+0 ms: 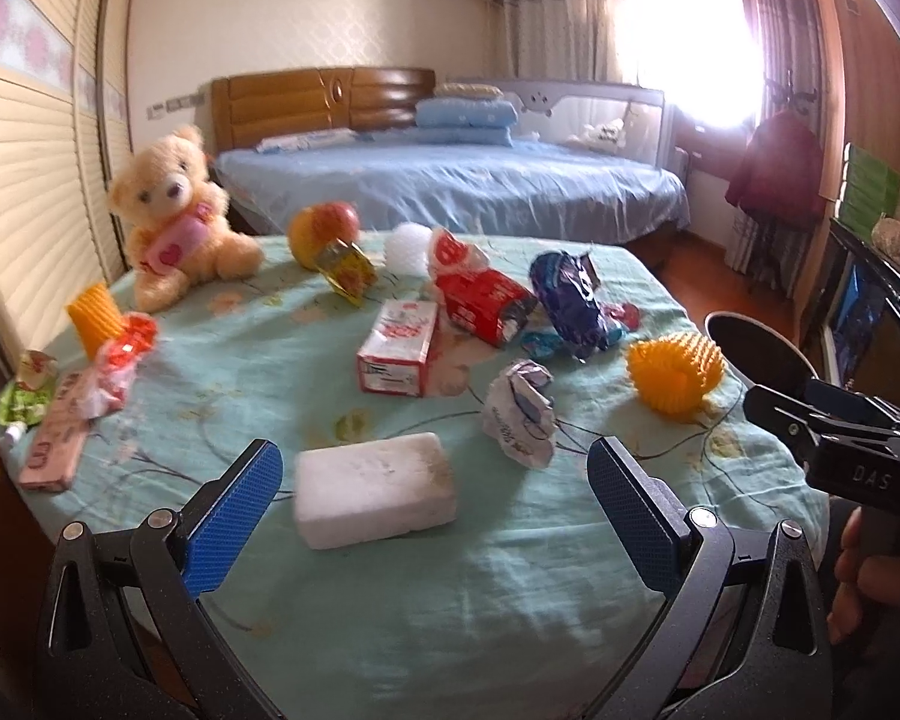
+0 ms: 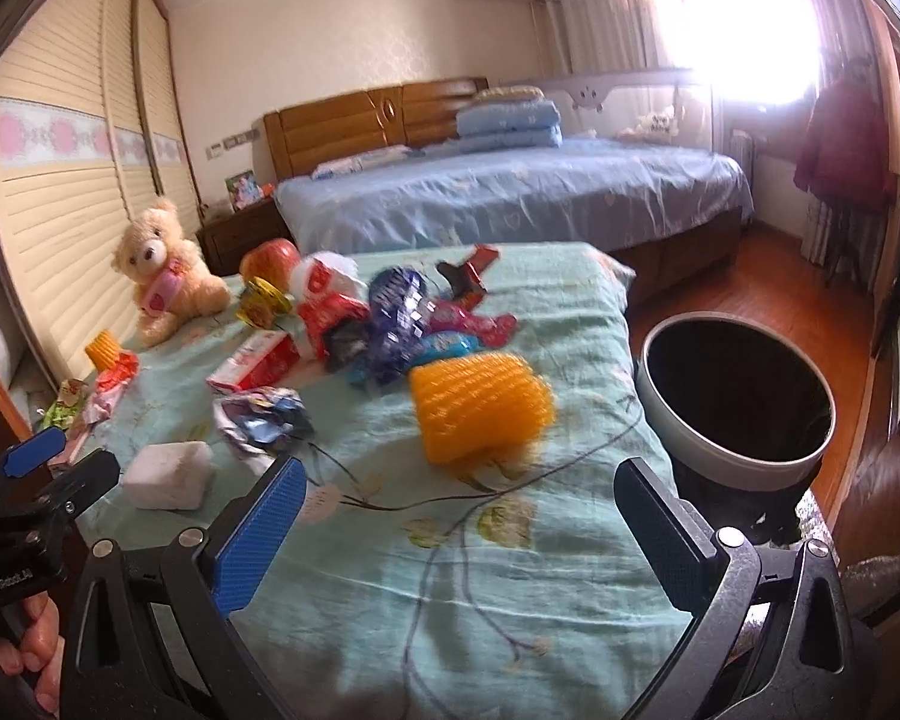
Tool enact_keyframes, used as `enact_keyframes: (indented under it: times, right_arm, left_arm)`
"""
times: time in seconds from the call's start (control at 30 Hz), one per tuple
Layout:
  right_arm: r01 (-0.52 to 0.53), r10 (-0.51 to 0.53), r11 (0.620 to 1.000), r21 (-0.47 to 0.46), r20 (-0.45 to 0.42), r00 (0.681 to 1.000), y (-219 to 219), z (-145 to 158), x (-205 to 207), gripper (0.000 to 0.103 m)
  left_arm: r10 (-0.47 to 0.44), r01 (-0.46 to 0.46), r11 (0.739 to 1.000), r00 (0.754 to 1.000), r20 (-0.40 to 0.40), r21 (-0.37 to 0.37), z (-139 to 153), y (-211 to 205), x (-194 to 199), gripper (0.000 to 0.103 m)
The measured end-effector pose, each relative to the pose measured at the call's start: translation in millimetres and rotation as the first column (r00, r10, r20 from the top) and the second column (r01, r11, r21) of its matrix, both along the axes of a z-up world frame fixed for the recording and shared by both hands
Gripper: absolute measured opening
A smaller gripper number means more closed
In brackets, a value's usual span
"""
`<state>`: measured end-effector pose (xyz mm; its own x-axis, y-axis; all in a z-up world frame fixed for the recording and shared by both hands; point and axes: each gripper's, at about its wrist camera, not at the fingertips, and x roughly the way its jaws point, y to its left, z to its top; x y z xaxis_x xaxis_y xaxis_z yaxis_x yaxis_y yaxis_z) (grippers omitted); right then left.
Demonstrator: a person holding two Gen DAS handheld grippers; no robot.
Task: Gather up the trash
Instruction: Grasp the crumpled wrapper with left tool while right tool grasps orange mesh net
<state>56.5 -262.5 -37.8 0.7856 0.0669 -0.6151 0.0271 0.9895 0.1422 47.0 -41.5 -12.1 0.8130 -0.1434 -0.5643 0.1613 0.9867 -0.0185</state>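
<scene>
Bedroom's green floral bedspread [image 1: 510, 570] remains strewn with wrappers near the white foam block [image 1: 375, 495]; both the left gripper [image 1: 435, 498] and right gripper [image 2: 459, 516] gape wide, empty, so collecting looks barely begun.

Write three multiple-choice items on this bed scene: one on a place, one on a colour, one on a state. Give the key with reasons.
1. The white foam block lies
A. ahead of the open left gripper
B. inside the trash bin
C. on the teddy bear

2. The foam net nearest the right gripper is
A. green
B. orange-yellow
C. black

3. The right gripper is
A. shut on a wrapper
B. shut, empty
C. open, empty

Key: A, block lies on the cover ahead of the pads; B, its mesh is orange-yellow; C, pads apart, holding nothing.
</scene>
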Motion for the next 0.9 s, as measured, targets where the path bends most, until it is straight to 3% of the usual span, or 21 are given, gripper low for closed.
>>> enact_keyframes:
  times: [0.13,0.27,0.47,0.53,0.6,0.63,0.67,0.77,0.9]
  right_arm:
    - [-0.005,0.006,1.000,0.020,-0.047,0.999,-7,-7,16,0.102]
    - [-0.021,0.023,1.000,0.020,-0.084,0.996,-8,-14,35,0.100]
    - [-0.023,0.030,0.999,0.045,-0.161,0.986,-8,-31,58,0.078]
    - [-0.022,0.033,0.998,0.061,-0.172,0.985,-10,-36,62,0.064]
    - [-0.023,0.036,0.997,0.074,-0.181,0.983,-12,-38,63,0.047]
    - [-0.023,0.038,0.996,0.084,-0.183,0.982,-13,-39,63,0.034]
    - [-0.021,0.037,0.996,0.089,-0.185,0.982,-15,-40,63,0.028]
    - [-0.008,0.024,0.996,0.085,-0.187,0.982,-20,-40,60,0.017]
    - [0.008,0.007,0.996,0.087,-0.170,0.985,-30,-34,50,0.015]
  left_arm:
    - [-0.024,0.024,1.000,0.999,-0.036,0.009,-7,-13,17,0.102]
    - [-0.040,0.042,0.999,0.997,-0.070,0.018,-14,-23,33,0.090]
    - [-0.070,0.072,0.997,0.989,-0.132,0.017,-29,-36,56,0.075]
    - [-0.078,0.082,0.997,0.985,-0.152,0.016,-33,-38,62,0.067]
    - [-0.091,0.095,0.995,0.980,-0.175,0.017,-38,-40,68,0.041]
    - [-0.098,0.103,0.995,0.978,-0.186,0.017,-40,-42,70,0.030]
    - [-0.103,0.109,0.994,0.975,-0.197,0.022,-42,-44,72,0.022]
    - [-0.112,0.120,0.992,0.977,-0.182,0.032,-42,-47,70,0.022]
    - [-0.143,0.149,0.989,0.976,-0.164,0.023,-35,-54,65,0.020]
